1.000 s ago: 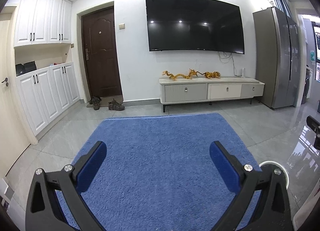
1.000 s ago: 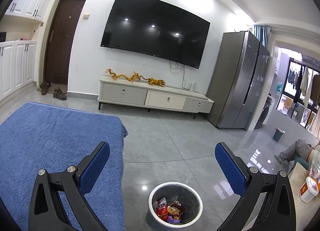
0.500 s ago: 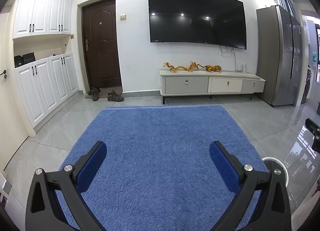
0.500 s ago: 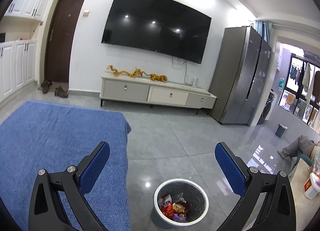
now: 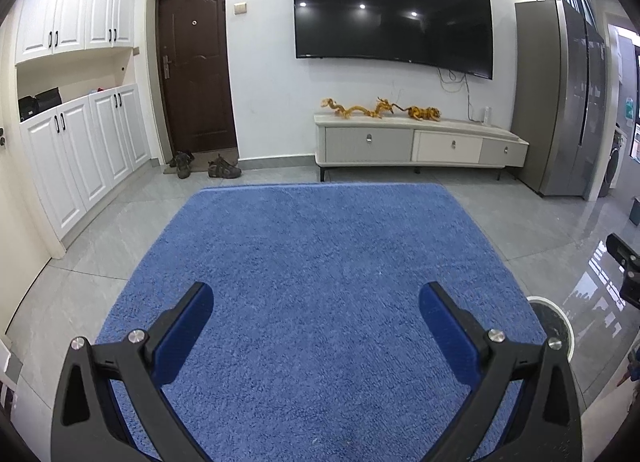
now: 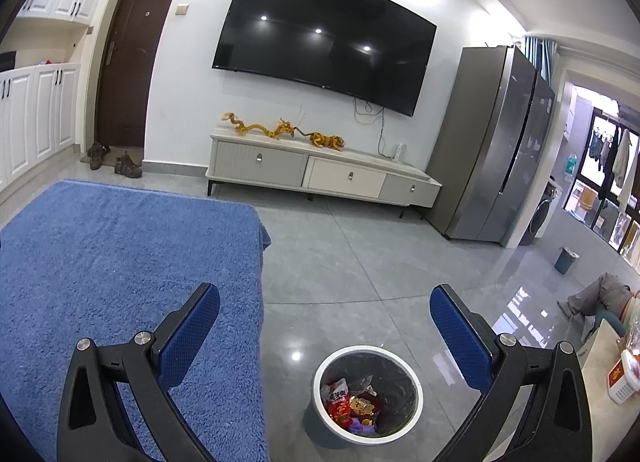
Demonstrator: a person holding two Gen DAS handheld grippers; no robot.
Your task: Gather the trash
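Note:
A white-rimmed trash bin [image 6: 412, 414] with a dark liner stands on the grey floor beside the blue-covered table; it holds red and yellow snack wrappers [image 6: 350, 406]. My right gripper [image 6: 325, 326] is open and empty, above the bin and the table's right edge. My left gripper [image 5: 316, 318] is open and empty over the blue cloth [image 5: 320, 262], which bears no trash. The bin's rim [image 5: 560, 322] shows at the right of the left wrist view.
A TV cabinet [image 6: 320, 173] stands against the far wall under a large TV [image 6: 324, 37]. A grey fridge [image 6: 496, 145] is at the right. White cupboards [image 5: 80, 149], a brown door and shoes [image 5: 224, 169] are at the left. A small teal bin [image 6: 566, 260] is far right.
Both cameras have tilted up and drawn back a little, so the room sits lower in view. Both grippers stay open and empty.

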